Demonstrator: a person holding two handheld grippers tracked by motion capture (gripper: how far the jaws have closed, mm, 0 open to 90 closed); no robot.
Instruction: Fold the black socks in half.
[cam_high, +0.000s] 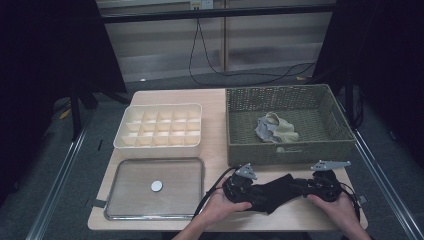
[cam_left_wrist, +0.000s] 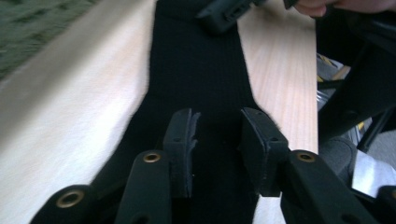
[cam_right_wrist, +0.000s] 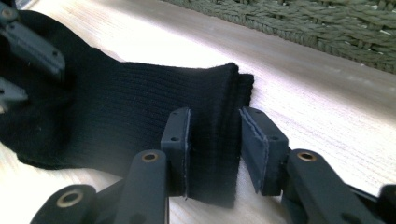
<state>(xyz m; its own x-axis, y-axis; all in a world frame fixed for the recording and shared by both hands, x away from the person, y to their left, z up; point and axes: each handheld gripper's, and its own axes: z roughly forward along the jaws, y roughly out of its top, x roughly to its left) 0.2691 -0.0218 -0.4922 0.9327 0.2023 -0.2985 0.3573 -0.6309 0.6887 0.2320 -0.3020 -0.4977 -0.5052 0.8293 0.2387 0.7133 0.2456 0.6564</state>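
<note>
Lying on the pale wooden table (cam_high: 215, 125), a black ribbed sock (cam_high: 272, 192) sits between both partly open grippers, left gripper (cam_left_wrist: 217, 140) and right gripper (cam_right_wrist: 214, 140); the woven green basket (cam_high: 287, 150) holds grey and beige cloths (cam_high: 275, 129)

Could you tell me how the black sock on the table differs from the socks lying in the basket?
The black sock is dark; the socks in the basket are grey and beige. The black sock lies stretched out on the table between the left gripper and right gripper; the basket socks sit crumpled in a heap, untouched. Both look like soft knit fabric.
</note>
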